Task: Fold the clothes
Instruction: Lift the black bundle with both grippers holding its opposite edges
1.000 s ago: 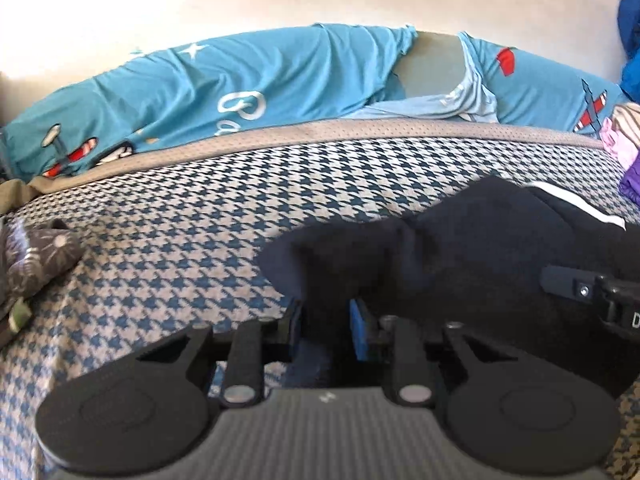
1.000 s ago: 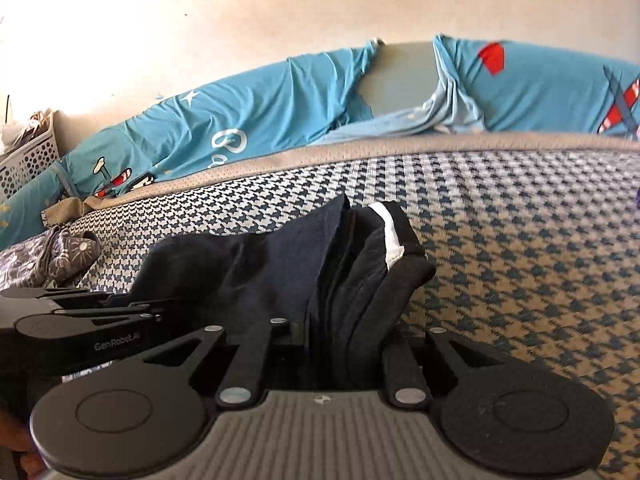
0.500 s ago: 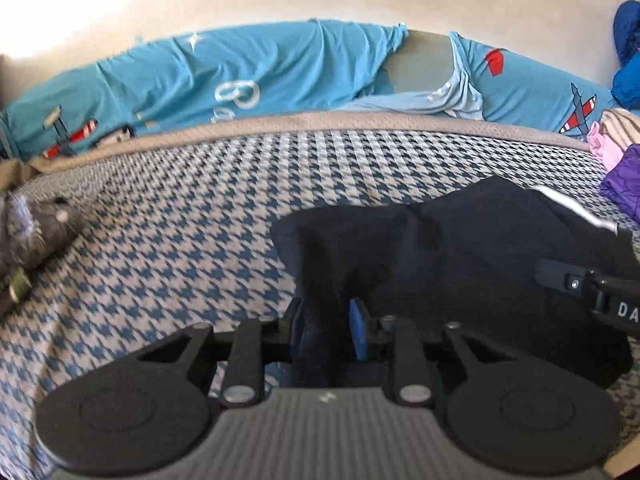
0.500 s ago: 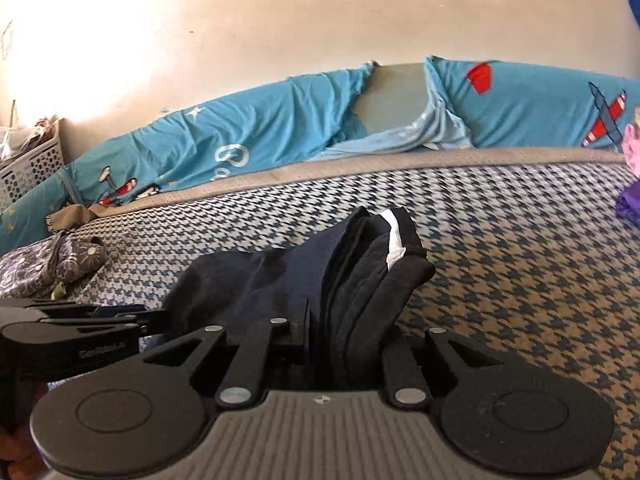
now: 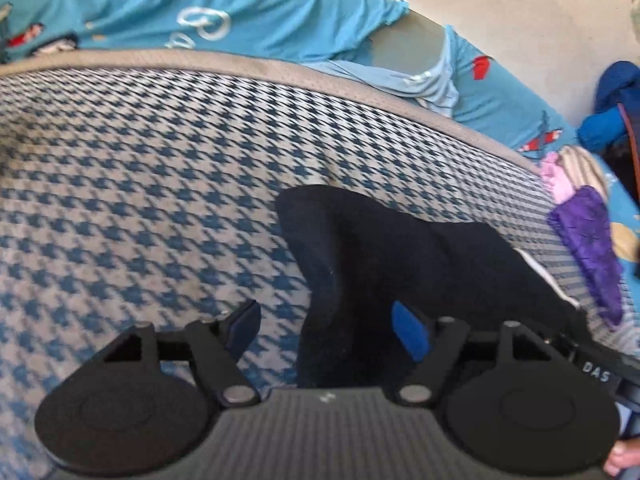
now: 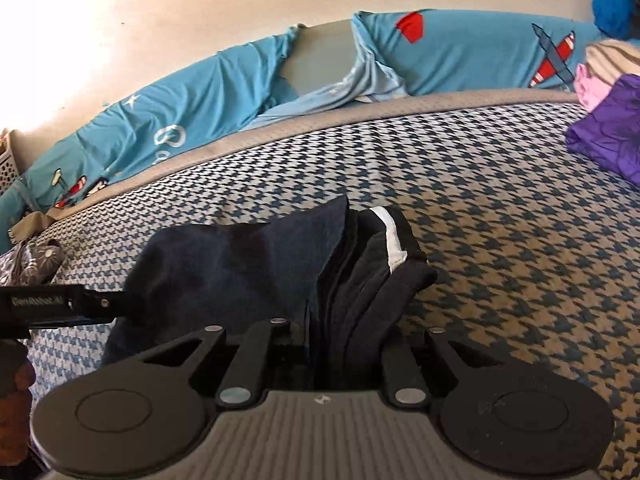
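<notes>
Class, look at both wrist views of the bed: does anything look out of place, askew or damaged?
Yes. The blue sheet along the far wall has pulled off, leaving a bare grey patch of mattress between its two parts. The dark garment lies bunched, its white stripe crooked, and loose clothes are heaped at the right edge.

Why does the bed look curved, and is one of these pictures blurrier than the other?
Both views bend the mattress edge because of fisheye lenses; the left wrist view smears the houndstooth cover with motion blur; the right wrist view is sharper, with sun glare on the wall.
</notes>
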Action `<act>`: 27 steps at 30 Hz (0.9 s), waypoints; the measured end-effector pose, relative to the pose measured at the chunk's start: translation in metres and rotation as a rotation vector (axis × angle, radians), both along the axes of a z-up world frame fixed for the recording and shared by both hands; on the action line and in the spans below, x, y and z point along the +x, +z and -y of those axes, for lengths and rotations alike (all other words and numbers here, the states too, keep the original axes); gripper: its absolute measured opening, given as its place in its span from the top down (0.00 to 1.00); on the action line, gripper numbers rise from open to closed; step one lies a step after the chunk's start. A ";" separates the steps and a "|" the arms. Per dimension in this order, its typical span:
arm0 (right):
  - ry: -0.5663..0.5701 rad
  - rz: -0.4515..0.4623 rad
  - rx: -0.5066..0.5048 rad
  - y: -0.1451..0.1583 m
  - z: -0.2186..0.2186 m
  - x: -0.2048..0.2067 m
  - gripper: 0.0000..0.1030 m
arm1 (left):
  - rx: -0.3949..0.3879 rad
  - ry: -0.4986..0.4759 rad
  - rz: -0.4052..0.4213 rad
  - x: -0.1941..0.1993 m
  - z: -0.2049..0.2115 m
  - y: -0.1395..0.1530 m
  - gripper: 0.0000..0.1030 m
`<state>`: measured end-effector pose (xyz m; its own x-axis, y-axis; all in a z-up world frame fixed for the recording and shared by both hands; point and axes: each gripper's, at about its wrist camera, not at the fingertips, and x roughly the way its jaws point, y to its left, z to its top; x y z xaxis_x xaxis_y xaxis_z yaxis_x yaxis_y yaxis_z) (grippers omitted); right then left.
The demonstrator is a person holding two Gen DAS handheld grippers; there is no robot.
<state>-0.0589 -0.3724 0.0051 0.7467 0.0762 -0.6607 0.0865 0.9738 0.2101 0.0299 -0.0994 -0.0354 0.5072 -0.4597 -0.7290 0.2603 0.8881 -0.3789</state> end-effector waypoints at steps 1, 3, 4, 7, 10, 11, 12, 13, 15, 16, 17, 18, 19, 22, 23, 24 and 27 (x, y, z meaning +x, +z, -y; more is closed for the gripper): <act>-0.004 -0.004 0.006 -0.001 0.002 0.000 0.87 | -0.020 -0.013 -0.018 0.004 -0.001 -0.003 0.27; -0.010 -0.012 0.015 -0.003 0.005 0.001 0.87 | -0.040 -0.028 -0.047 0.011 -0.002 -0.009 0.27; -0.011 -0.014 0.019 -0.003 0.006 0.001 0.87 | -0.055 -0.040 -0.060 0.015 -0.003 -0.013 0.27; -0.013 -0.020 0.021 -0.006 0.007 0.003 0.87 | -0.112 -0.057 -0.070 0.021 -0.007 -0.018 0.20; -0.017 -0.028 0.029 -0.008 0.009 0.005 0.87 | -0.163 -0.076 -0.089 0.028 -0.010 -0.021 0.13; -0.018 -0.030 0.031 -0.009 0.010 0.006 0.87 | -0.178 -0.084 -0.095 0.031 -0.011 -0.022 0.10; -0.019 -0.033 0.032 -0.010 0.010 0.006 0.87 | -0.189 -0.091 -0.098 0.033 -0.010 -0.023 0.10; -0.021 -0.036 0.035 -0.011 0.011 0.007 0.87 | -0.198 -0.098 -0.101 0.034 -0.009 -0.023 0.09; -0.026 -0.040 0.046 -0.013 0.012 0.008 0.87 | -0.217 -0.111 -0.106 0.038 -0.006 -0.025 0.09; -0.028 -0.042 0.050 -0.014 0.012 0.008 0.87 | -0.228 -0.121 -0.110 0.039 -0.004 -0.026 0.08; -0.029 -0.043 0.052 -0.014 0.012 0.008 0.87 | -0.239 -0.131 -0.114 0.040 -0.001 -0.026 0.08; -0.030 -0.044 0.053 -0.015 0.013 0.009 0.87 | -0.248 -0.142 -0.119 0.042 0.001 -0.027 0.08; -0.031 -0.045 0.054 -0.015 0.013 0.009 0.87 | -0.255 -0.153 -0.123 0.043 0.004 -0.029 0.08; -0.034 -0.049 0.062 -0.017 0.014 0.010 0.87 | -0.285 -0.179 -0.137 0.045 0.008 -0.031 0.05; -0.034 -0.050 0.065 -0.018 0.014 0.010 0.87 | -0.297 -0.183 -0.142 0.046 0.009 -0.032 0.05; -0.036 -0.051 0.069 -0.018 0.014 0.010 0.87 | -0.311 -0.186 -0.148 0.047 0.011 -0.033 0.05; -0.040 -0.054 0.083 -0.019 0.015 0.011 0.87 | -0.330 -0.194 -0.154 0.047 0.017 -0.034 0.03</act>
